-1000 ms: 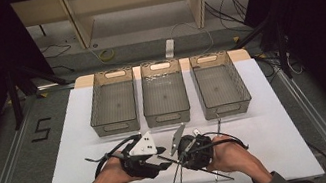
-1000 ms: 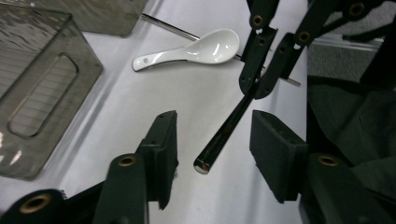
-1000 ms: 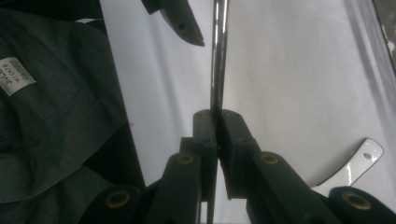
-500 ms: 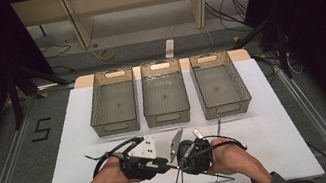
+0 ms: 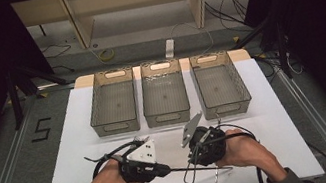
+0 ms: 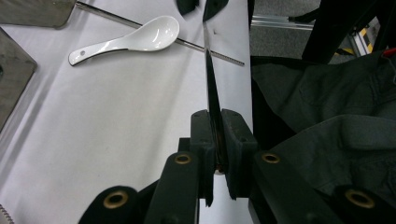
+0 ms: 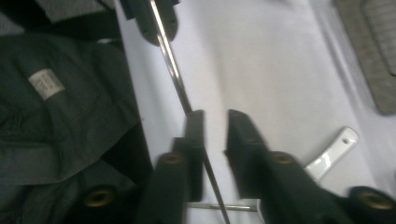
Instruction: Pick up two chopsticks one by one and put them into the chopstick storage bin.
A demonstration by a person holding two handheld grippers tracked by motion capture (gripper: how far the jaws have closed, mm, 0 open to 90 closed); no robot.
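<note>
Steel rod [image 6: 212,79] sits clamped in the left gripper [image 6: 217,140]; the right gripper [image 7: 212,135], jaws just parting, stands slightly open around it, near the white spoon [image 6: 128,39].

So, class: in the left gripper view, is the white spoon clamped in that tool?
No: the white spoon lies free on the table, while the left tool clamps a thin metal rod.

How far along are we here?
Early: all three bins look empty. In hand: the left gripper has just closed on a thin metal utensil; the right gripper has just been opening around it. Left, probably: binning it and the white spoon.
</note>
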